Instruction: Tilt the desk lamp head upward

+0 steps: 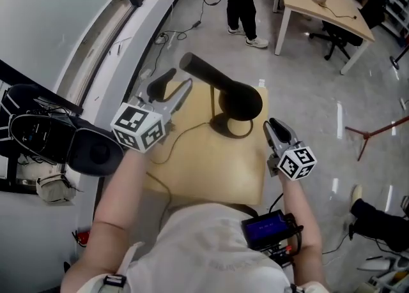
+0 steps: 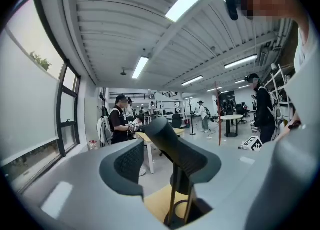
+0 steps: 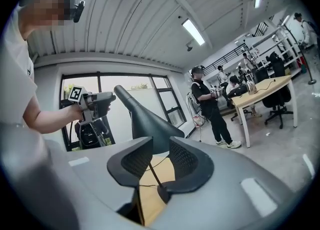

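Note:
A black desk lamp stands on a small wooden table [image 1: 192,170]; its ring base [image 1: 235,127] sits near the far edge. The long lamp head [image 1: 220,84] slants with its narrow end toward the upper left. My left gripper [image 1: 177,81] hovers at that narrow end, jaws wide open; in the left gripper view the lamp head [image 2: 165,134] lies between the pads, and a gap shows on the left pad's side. My right gripper [image 1: 273,126] is just right of the base, jaws slightly apart. Through its gap [image 3: 160,146] I see the thin stem [image 3: 150,171], farther off.
The lamp's cable [image 1: 182,135] trails across the table toward the left edge. Black bags [image 1: 38,132] lie by the window wall on the left. A person [image 1: 241,4] stands beyond the table, next to a wooden desk [image 1: 319,11] with an office chair [image 1: 339,33].

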